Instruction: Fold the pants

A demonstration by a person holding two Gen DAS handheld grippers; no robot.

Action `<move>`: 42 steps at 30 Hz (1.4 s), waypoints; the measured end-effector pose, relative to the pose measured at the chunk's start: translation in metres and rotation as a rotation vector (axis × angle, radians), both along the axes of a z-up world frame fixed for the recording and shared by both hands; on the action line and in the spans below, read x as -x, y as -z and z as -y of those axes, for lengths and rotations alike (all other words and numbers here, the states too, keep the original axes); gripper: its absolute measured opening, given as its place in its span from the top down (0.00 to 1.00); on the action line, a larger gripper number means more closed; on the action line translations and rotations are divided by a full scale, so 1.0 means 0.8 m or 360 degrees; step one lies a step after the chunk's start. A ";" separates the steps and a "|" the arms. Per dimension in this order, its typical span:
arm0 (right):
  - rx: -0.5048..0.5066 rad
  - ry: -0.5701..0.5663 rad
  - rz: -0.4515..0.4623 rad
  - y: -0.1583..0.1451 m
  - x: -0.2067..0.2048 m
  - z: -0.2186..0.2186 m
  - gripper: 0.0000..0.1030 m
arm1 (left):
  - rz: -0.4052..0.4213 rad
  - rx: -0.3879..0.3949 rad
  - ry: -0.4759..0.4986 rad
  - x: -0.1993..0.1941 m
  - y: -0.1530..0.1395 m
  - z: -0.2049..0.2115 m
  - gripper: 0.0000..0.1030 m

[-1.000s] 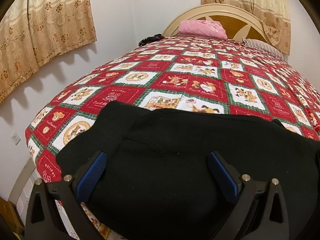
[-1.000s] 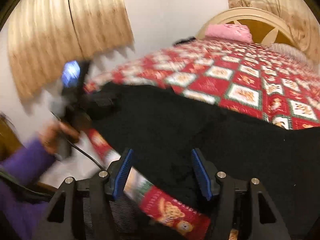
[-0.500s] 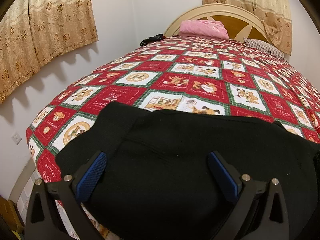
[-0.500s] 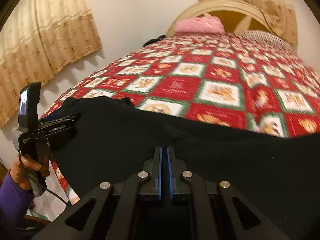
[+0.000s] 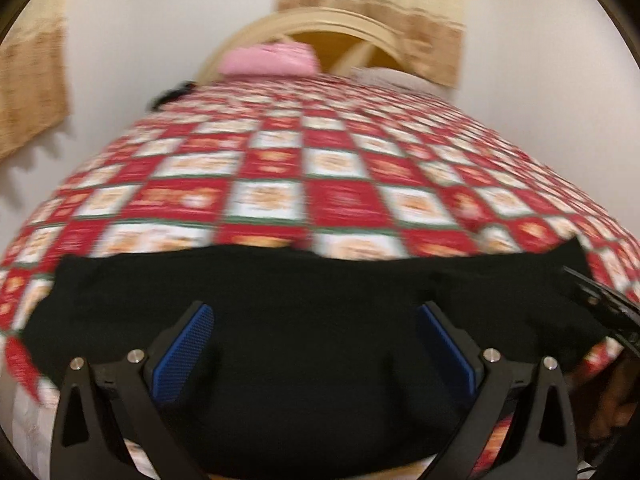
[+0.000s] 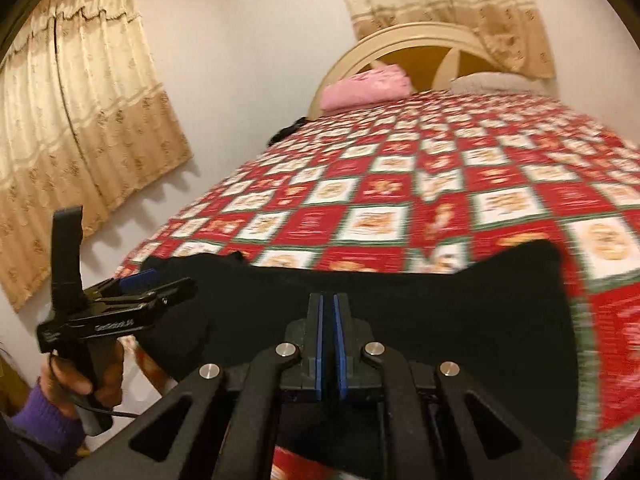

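Observation:
Black pants [image 5: 304,320] lie across the near end of the bed, also in the right wrist view [image 6: 420,300]. My left gripper [image 5: 314,320] is open, its blue pads wide apart over the pants; it also shows at the left of the right wrist view [image 6: 152,284], held by a hand in a purple sleeve. My right gripper [image 6: 328,308] has its blue pads pressed together over the near edge of the pants; whether cloth is pinched between them I cannot tell. Part of it shows at the right edge of the left wrist view [image 5: 600,304].
The bed has a red, white and green checked quilt [image 6: 420,184]. A pink pillow [image 6: 366,86] and a cream headboard [image 6: 420,40] stand at the far end. Beige curtains [image 6: 80,140] hang on the left wall. A dark item [image 6: 286,132] lies at the bed's far left edge.
My left gripper swung right along the pants, still open. My right gripper went from open a second ago to shut, and has since shifted right and lifted a little.

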State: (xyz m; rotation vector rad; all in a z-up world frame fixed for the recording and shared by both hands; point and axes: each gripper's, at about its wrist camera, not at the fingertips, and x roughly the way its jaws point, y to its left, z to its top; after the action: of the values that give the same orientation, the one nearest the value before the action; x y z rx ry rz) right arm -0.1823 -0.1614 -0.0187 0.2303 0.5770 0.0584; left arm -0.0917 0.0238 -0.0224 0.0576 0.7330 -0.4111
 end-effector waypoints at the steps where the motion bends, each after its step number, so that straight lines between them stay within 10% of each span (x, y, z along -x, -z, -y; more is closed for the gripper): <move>1: 0.0040 0.0024 -0.0005 -0.002 0.009 0.005 0.93 | -0.0014 -0.0002 0.0050 0.004 0.000 0.016 0.00; 19: 0.0045 0.0164 -0.0006 0.003 0.037 0.046 0.93 | -0.0280 -0.0132 0.0116 0.023 0.035 0.115 0.02; 25: 0.0055 0.0216 -0.0020 0.004 0.038 0.054 0.93 | -0.0203 -0.0140 0.0124 0.026 0.027 0.119 0.48; 30: 0.0082 0.0306 -0.0008 -0.001 0.043 0.069 0.93 | -0.0234 0.0084 0.0090 0.010 0.023 0.091 0.88; 42: 0.0065 0.0409 -0.0023 0.002 0.047 0.096 0.93 | -0.0213 0.0317 0.0217 0.023 0.014 0.069 0.89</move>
State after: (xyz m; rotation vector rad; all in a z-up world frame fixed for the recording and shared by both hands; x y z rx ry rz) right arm -0.2202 -0.2384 -0.0207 0.2638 0.5583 -0.2037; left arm -0.1097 -0.0316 -0.0339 -0.1090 0.8192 -0.6210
